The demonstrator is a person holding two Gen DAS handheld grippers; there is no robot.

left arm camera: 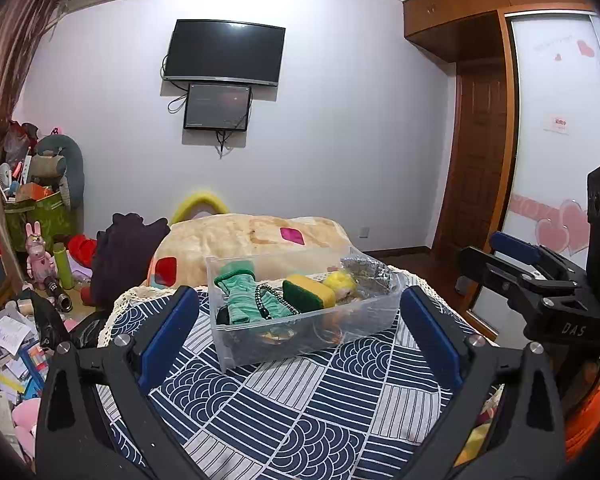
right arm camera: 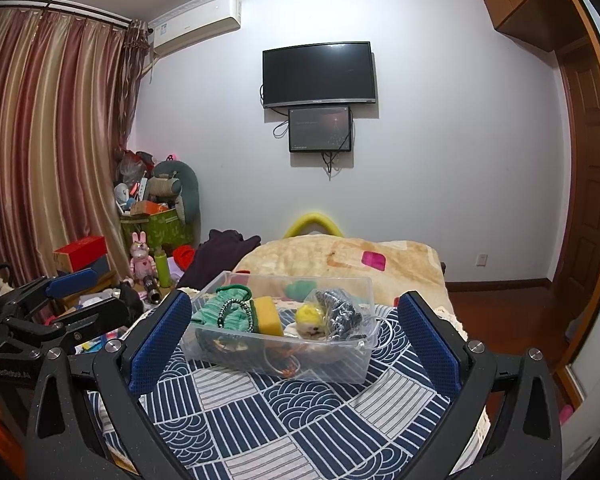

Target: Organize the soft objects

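We see a wall TV [right arm camera: 319,74] above a small monitor [right arm camera: 320,129], striped curtains [right arm camera: 52,128] left, wardrobe [left arm camera: 480,128] right, beige blanket [right arm camera: 340,260] on bed.

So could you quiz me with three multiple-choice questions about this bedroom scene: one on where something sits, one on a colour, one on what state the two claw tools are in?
1. Where does the clear plastic bin stand?
A. on the patterned blue-and-white cloth
B. on the floor
C. on a shelf

2. What colours is the sponge in the bin?
A. pink and white
B. yellow and green
C. all blue

3. How are the left gripper and right gripper?
A. both open, holding nothing
B. both shut on the bin
C. one gripping the sponge

Answers: 1 A, the patterned blue-and-white cloth lies right under it; 2 B, a yellow body with a green face; 3 A, the blue pads stand wide apart with nothing between them.
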